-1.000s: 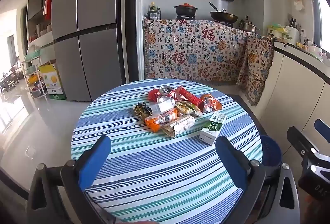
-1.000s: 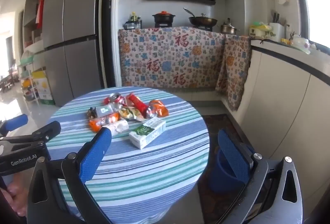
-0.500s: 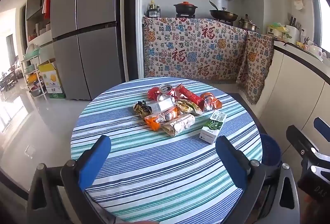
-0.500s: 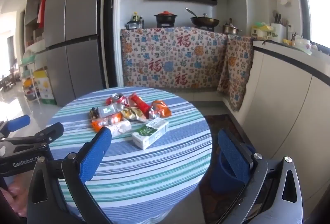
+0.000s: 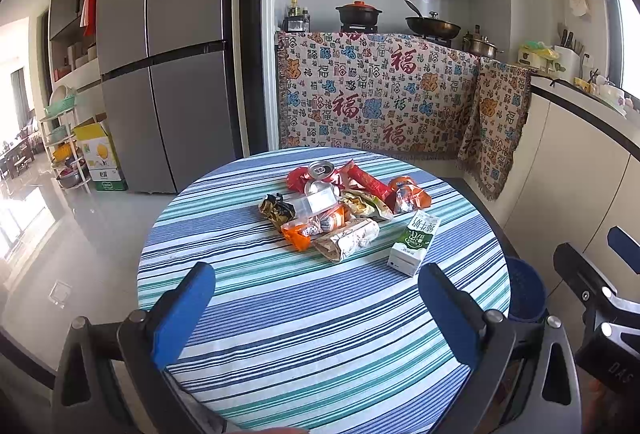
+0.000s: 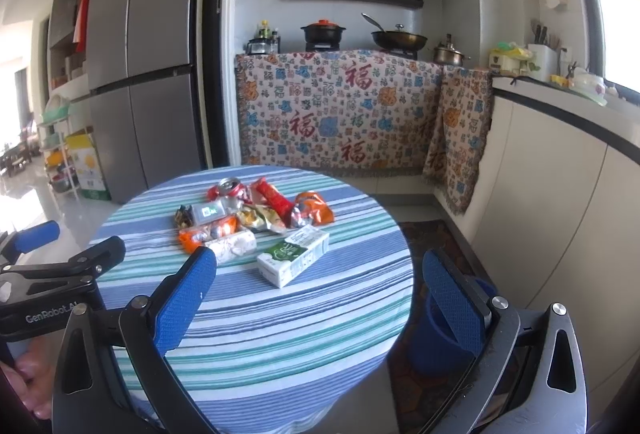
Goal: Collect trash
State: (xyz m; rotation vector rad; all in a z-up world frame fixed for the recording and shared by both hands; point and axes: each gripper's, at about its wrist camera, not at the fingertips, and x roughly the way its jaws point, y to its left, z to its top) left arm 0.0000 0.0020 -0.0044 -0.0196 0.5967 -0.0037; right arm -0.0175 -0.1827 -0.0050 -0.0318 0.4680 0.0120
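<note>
A heap of trash lies on the round striped table (image 5: 304, 338): a green and white milk carton (image 5: 414, 243), a crushed red can (image 5: 320, 170), orange wrappers (image 5: 312, 224) and a paper bag (image 5: 346, 240). The carton also shows in the right wrist view (image 6: 294, 255). My left gripper (image 5: 316, 308) is open and empty, near the table's front edge. My right gripper (image 6: 320, 294) is open and empty, right of the table. A blue bin (image 5: 524, 290) stands on the floor beside the table, also in the right wrist view (image 6: 436, 330).
A grey fridge (image 5: 168, 74) stands behind the table at left. A counter draped in patterned cloth (image 5: 380, 94) holds pots. White cabinets (image 6: 540, 202) run along the right. A rack and a yellow box (image 5: 100, 154) stand at far left.
Both grippers have moved slightly nearer the table. The trash has not moved, and both grippers stay open.
</note>
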